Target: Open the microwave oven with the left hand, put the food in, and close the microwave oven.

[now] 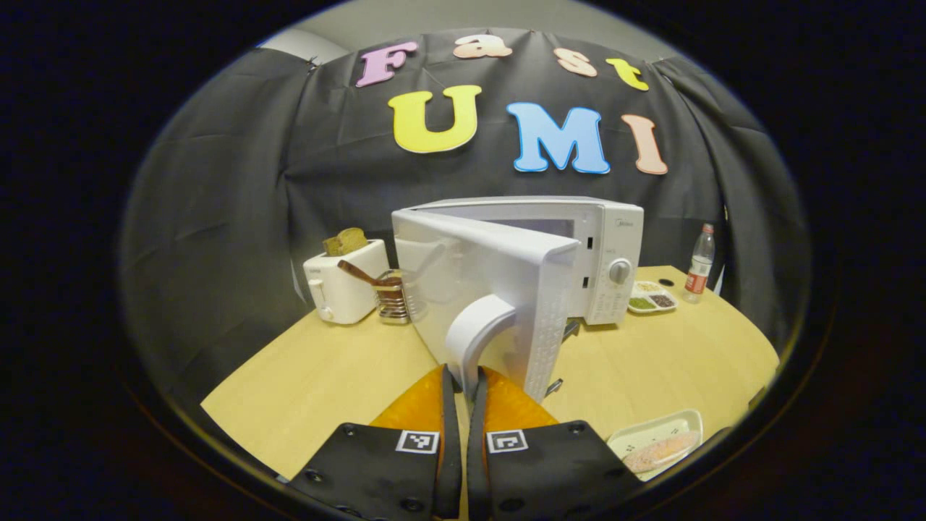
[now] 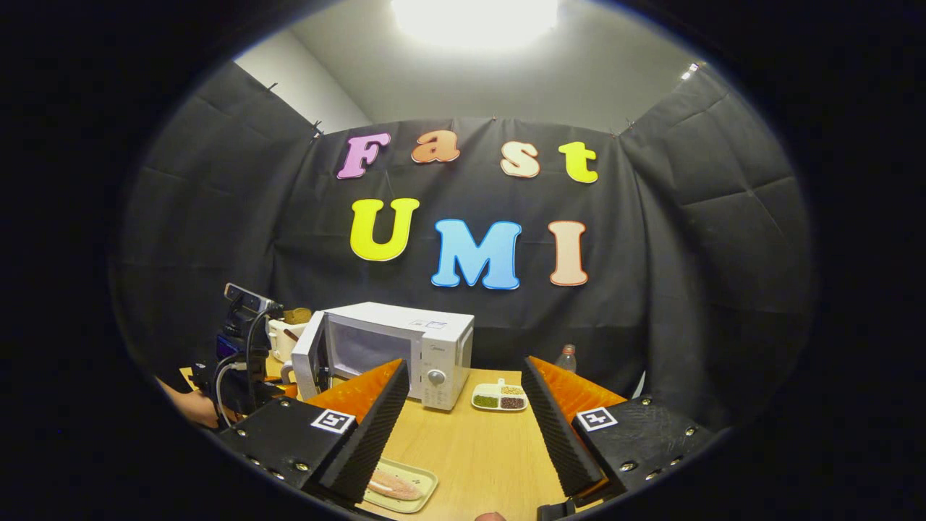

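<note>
Left gripper (image 1: 461, 380) held low and pointing forward, orange fingers (image 1: 423, 405) brought close together with a thin gap, pinching the curved white handle (image 1: 474, 333) of the microwave door (image 1: 477, 289) between the tips. Seen also in the right gripper view, far at the left, as a dark body with cables (image 2: 242, 354), carried by a hand (image 2: 189, 405) partly visible at the edge. Right gripper (image 2: 463, 412) raised above the table, pointing forward, fingers (image 2: 365, 405) spread wide apart, nothing between them.
</note>
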